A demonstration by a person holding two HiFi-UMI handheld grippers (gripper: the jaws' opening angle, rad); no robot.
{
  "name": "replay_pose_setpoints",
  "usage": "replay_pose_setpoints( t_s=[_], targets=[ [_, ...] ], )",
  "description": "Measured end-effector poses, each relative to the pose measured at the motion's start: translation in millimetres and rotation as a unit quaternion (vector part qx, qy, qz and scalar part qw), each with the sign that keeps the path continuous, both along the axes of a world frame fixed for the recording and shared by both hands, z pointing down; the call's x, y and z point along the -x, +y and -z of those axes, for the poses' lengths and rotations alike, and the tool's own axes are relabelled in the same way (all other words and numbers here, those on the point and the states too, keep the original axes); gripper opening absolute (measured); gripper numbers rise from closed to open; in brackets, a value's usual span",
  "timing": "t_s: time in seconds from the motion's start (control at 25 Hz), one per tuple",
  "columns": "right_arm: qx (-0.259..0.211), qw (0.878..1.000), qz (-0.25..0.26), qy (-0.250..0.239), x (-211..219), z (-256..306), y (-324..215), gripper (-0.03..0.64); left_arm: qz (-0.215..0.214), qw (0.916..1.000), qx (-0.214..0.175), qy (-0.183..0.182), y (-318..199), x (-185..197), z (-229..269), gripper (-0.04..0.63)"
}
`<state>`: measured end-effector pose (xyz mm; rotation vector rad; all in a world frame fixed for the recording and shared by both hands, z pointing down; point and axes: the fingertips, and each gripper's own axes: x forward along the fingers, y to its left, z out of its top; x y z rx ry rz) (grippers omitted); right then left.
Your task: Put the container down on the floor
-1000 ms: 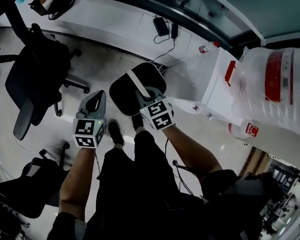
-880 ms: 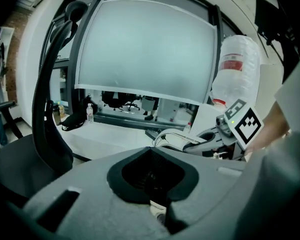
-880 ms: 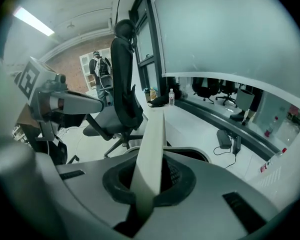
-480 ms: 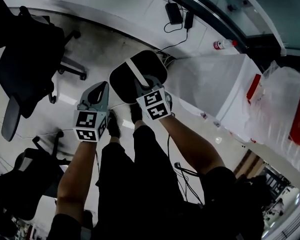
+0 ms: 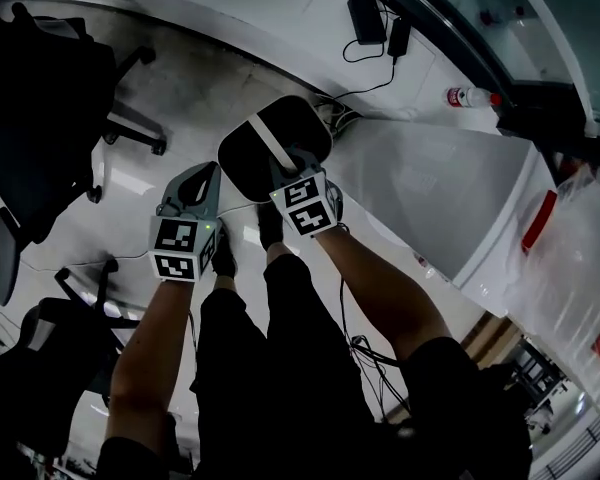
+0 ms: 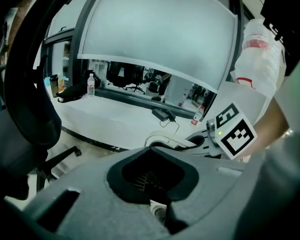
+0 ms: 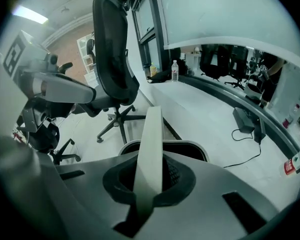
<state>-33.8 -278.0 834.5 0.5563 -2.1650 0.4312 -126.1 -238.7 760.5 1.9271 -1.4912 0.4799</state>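
Right hand-held gripper (image 7: 149,181) is clamped tight on the white handle (image 7: 151,134) of the black container (image 5: 248,163), which hangs above the floor (image 5: 180,98) near the person's feet (image 5: 224,256), left hand-held gripper (image 5: 192,190) closed on nothing beside it, so I reckon next is lowering it down.

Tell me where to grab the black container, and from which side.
Take the white handle at its middle, coming from above. It is a thin flat strap arching across the container's open top, narrow enough for the jaws, while the round body looks too wide. The right tool is shut on it there.
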Motion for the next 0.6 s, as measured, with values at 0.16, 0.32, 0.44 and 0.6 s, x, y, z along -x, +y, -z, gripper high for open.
replay_pose_setpoints(
  t_s=[0.16,0.32,0.44,0.6],
  targets=[
    [0.01,1.0,0.0,0.007,3.4,-26.7,-10.1,0.014,-0.007,0.9999,0.009,-0.002,-9.9,0.7,-25.4,0.008],
    [0.015,1.0,0.005,0.013,8.8,-50.9,-21.0,0.012,-0.014,0.9997,0.022,-0.003,-17.7,1.0,-50.3,0.008],
    [0.019,1.0,0.008,0.019,9.5,-70.9,-29.7,0.014,-0.007,0.9995,0.029,0.006,-24.0,1.5,-67.7,0.008],
    [0.023,0.999,0.012,0.025,9.3,-97.9,-36.8,0.012,-0.006,0.9993,0.036,0.006,-27.9,0.6,-88.0,0.008]
  ],
)
